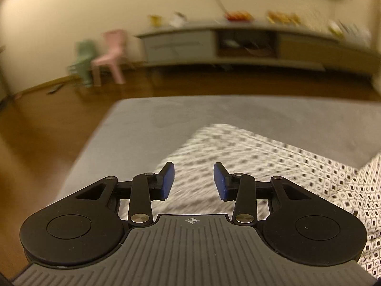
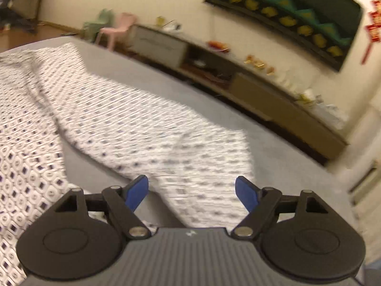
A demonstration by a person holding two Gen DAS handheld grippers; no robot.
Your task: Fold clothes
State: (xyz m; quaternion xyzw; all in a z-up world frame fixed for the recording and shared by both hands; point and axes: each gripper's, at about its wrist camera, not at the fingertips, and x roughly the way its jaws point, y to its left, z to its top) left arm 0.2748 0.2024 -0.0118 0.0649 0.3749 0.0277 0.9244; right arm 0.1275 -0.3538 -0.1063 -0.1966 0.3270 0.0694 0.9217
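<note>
1. A patterned garment (image 1: 250, 157), white with small dark squares, lies spread over a grey padded surface (image 1: 147, 124), likely laid flat so its edges can be reached for folding; whether folds are already in it cannot be told through the blur.
2. Above the garment's near left part, the left gripper (image 1: 194, 181) hovers with its blue pads (image 1: 167, 181) moderately apart, holding nothing.
3. Over the garment's right-hand tapering section (image 2: 166, 143), the right gripper (image 2: 191, 194) hangs with its jaws spread wider, also holding nothing; contact with the cloth cannot be confirmed.
4. Beyond the garment, a low cabinet (image 2: 238, 81) lines the wall.
</note>
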